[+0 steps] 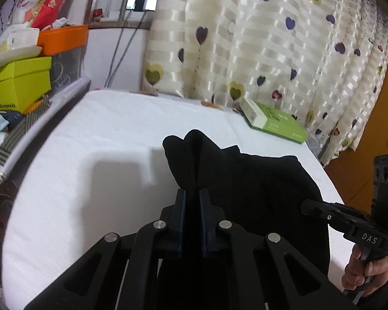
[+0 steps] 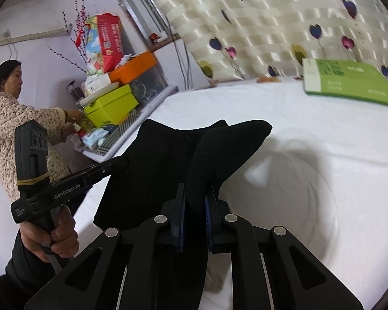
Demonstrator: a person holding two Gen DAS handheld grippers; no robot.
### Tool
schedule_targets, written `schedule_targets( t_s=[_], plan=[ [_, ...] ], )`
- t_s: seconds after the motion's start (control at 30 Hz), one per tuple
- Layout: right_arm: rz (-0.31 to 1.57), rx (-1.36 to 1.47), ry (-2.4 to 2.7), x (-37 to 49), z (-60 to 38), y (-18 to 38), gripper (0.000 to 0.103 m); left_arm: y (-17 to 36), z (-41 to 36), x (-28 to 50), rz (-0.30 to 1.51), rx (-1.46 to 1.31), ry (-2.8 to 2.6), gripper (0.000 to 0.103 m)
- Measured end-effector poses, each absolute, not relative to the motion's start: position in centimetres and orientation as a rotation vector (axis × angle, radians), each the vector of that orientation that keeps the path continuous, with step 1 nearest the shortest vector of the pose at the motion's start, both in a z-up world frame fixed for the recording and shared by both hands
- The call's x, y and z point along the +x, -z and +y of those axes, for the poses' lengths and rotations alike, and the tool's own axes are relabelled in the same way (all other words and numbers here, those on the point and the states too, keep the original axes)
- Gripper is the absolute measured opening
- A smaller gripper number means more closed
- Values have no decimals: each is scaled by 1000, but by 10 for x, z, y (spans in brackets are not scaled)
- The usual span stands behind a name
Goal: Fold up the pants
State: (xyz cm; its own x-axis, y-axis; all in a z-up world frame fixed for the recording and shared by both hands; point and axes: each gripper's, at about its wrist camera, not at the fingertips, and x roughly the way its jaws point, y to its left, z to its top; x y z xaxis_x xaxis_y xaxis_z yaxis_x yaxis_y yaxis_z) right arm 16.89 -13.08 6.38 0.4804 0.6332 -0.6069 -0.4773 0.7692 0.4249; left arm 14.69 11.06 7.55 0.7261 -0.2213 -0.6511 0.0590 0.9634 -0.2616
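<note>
The black pants hang lifted above the white bed sheet, stretched between both grippers. My left gripper is shut on one bunched edge of the fabric, which pokes up beyond its fingers. My right gripper is shut on another bunched edge of the pants. In the left wrist view the right gripper reaches in from the right edge, held by a hand. In the right wrist view the left gripper comes in from the left, held by a hand.
A green book lies at the far side of the sheet, by the heart-patterned curtain. Stacked boxes, lime and orange, crowd a shelf left of the bed. Another person stands at that shelf.
</note>
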Motion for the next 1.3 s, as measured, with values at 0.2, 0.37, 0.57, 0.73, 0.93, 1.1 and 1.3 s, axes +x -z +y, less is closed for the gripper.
schedule_targets(
  t_s=[0.2, 0.37, 0.57, 0.73, 0.93, 1.1, 1.3],
  plan=[
    [818, 201, -743, 195, -89, -69, 13, -87, 147, 167, 726, -213, 93, 11],
    [848, 157, -768, 220, -55, -51, 13, -74, 173, 185, 748, -191, 41, 11],
    [944, 130, -719, 244, -54, -8, 17, -27, 195, 201, 823, -196, 0, 12],
    [958, 116, -664, 244, -66, -2, 31, -19, 197, 198, 817, -186, -2, 14],
    [805, 5, -598, 223, -62, -28, 31, -36, 200, 181, 792, -172, -71, 14],
    [848, -20, -598, 236, -52, -18, 9, -49, 183, 162, 743, -174, 2, 14],
    [913, -38, -589, 243, -51, -7, 8, -30, 169, 170, 813, -150, 28, 14]
  ],
)
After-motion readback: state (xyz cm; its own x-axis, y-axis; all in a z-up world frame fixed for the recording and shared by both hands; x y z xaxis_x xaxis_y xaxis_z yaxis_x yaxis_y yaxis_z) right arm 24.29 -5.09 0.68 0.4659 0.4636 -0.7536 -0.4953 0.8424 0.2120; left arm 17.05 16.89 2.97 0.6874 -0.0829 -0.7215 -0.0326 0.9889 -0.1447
